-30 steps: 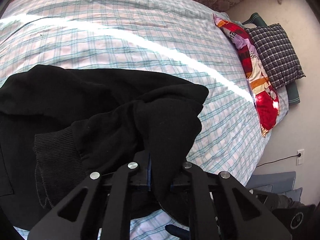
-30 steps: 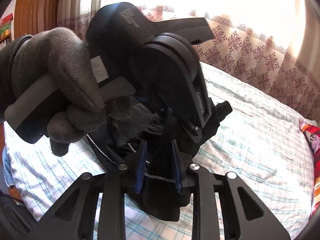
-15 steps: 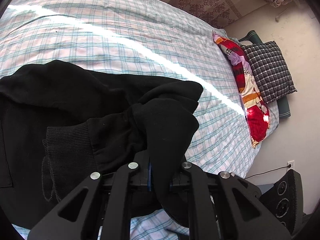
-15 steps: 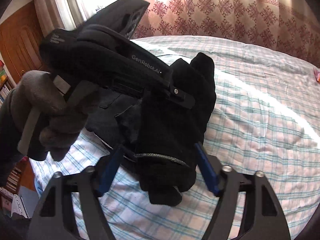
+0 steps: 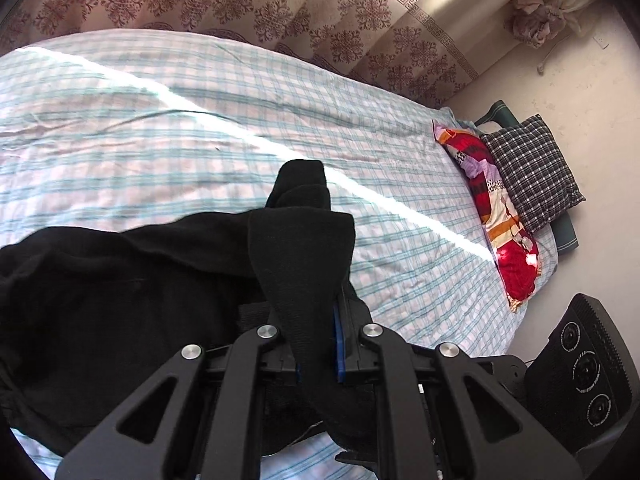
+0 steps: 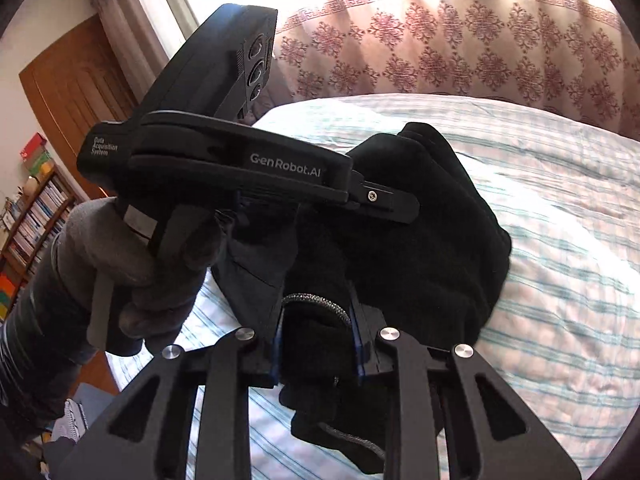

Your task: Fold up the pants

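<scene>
Both grippers have swung toward the curtain side of the bed since a second ago, dragging the black pants point(image 5: 120, 300) along. Left gripper point(image 5: 316, 344) is clamped tight on a fold of fabric that pokes up between its fingers. Right gripper point(image 6: 318, 340) has just been closing and now pinches the drawstring waistband. Everything else is bunched on the checked bedsheet point(image 5: 160, 140).

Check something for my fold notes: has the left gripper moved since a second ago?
Yes. The left gripper, shut on the pants, has swung toward the curtain, which fills more of its view.
</scene>
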`<state>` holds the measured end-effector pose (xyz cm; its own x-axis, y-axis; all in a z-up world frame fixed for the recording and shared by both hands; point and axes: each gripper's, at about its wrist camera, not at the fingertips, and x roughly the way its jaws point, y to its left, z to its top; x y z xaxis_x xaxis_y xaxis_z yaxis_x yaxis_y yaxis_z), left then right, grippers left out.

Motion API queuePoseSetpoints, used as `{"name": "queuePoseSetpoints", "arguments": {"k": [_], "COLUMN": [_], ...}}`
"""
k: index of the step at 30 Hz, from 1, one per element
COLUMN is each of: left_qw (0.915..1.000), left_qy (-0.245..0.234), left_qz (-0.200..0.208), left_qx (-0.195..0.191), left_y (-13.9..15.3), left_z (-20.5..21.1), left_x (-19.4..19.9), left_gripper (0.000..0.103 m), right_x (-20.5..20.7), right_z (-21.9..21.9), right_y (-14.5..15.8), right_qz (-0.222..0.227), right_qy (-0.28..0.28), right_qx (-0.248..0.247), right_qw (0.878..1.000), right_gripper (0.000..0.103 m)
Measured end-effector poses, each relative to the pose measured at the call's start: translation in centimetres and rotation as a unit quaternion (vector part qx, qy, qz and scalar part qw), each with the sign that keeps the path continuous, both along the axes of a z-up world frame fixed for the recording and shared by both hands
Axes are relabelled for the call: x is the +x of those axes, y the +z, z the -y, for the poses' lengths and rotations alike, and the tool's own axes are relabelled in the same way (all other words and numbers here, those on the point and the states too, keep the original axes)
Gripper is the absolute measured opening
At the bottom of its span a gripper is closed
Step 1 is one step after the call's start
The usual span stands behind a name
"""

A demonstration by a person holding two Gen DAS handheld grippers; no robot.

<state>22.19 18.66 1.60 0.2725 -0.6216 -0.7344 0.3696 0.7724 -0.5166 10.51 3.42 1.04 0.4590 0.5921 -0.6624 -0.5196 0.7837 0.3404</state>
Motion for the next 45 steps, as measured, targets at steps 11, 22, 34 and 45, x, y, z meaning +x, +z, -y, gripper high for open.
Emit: {"name": "queuePoseSetpoints", "arguments": {"k": [11, 22, 34, 45], "left_qw": [0.9955, 0.9912, 0.9704, 0.9407], "left_qy": [0.086, 0.129, 0.201, 0.262], "left_qz": [0.032, 0.012, 0.059, 0.079], "left_qx": [0.024, -0.026, 0.12, 0.2], "left_y": [0.2, -6.5, -3.9, -2.4], "left_z": [-17.3, -24.6, -24.1, -21.7], "left_x": [1.6, 1.6, -2.0, -5.2], "left_gripper": [0.011, 0.013, 0.061, 0.062], "right_x": [2.7, 2.5, -1.7, -2.3], "right_z": [-16.1, -23.3, -5.1, -5.8], "right_y": [-0.5, -4.7, -4.5, -8.1], "right_qz": [0.027, 0.009, -0.007, -0.078], "right_qy": [0.085, 0.127, 0.037, 0.072], "right_qx": [0.007, -0.03, -0.073, -0.07], "right_qw": [0.996, 0.991, 0.997, 0.992], "right_gripper": [0.025, 0.046, 0.046, 0.045]}}
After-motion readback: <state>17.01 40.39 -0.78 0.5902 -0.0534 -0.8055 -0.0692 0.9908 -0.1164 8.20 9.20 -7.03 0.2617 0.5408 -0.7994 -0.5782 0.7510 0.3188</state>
